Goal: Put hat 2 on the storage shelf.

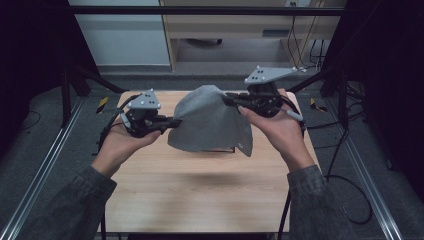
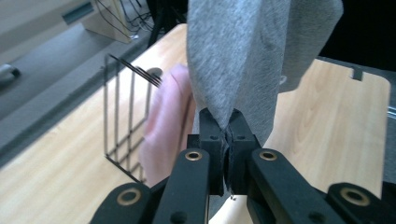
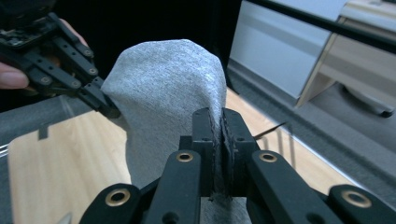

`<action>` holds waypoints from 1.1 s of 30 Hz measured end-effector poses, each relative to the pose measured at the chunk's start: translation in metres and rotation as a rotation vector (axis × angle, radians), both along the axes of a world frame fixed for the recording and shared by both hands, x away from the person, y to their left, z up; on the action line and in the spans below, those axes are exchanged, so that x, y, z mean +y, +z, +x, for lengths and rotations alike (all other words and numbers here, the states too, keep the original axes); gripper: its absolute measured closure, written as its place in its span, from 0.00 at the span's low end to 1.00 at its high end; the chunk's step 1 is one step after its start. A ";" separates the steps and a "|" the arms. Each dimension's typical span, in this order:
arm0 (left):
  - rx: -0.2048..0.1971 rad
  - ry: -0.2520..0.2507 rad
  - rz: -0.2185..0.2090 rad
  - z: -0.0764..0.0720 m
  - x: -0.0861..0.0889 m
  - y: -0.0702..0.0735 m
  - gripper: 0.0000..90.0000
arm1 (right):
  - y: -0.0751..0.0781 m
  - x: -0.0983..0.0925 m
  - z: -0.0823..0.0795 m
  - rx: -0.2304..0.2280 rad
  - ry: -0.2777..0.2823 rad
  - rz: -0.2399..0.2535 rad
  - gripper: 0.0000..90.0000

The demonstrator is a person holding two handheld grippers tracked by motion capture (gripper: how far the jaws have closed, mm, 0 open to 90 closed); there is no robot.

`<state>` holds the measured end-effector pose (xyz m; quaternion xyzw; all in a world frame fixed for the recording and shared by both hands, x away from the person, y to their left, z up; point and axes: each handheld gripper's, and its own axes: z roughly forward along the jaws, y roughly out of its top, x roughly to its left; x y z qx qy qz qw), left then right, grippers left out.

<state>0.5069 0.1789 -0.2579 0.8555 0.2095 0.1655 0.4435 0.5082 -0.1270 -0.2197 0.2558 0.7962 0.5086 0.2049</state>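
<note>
We hold the grey cloth [image 1: 210, 122] in the air above the far half of the tabletop [image 1: 200, 190]. The left hand-held gripper [image 1: 172, 122] and the right hand-held gripper [image 1: 229, 99] each pinch an edge. Likely we are spreading it; next, draw the 2 apart evenly, clear of the wire rack [image 2: 123, 112] and pink cloth [image 2: 166, 126].

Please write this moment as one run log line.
left gripper: shut on grey cloth | right gripper: shut on grey cloth | cloth: lifted over table
</note>
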 end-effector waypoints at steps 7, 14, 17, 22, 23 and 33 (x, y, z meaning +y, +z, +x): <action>-0.049 0.034 -0.024 0.018 -0.010 0.029 0.97 | 0.024 -0.010 0.026 -0.029 -0.043 0.005 0.95; -0.131 0.071 -0.030 0.034 -0.024 0.053 0.98 | 0.039 -0.022 0.044 -0.068 -0.089 0.027 0.95; -0.183 0.097 -0.008 0.042 -0.032 0.057 0.97 | 0.040 -0.028 0.053 -0.084 -0.111 0.040 0.95; -0.229 0.116 -0.016 0.057 -0.041 0.055 0.97 | 0.038 -0.036 0.068 -0.098 -0.140 0.075 0.95; -0.232 0.119 -0.011 0.060 -0.043 0.053 0.97 | 0.036 -0.037 0.071 -0.094 -0.145 0.075 0.95; -0.241 0.147 -0.006 0.089 -0.046 0.033 0.98 | 0.018 -0.034 0.105 -0.066 -0.175 0.066 0.95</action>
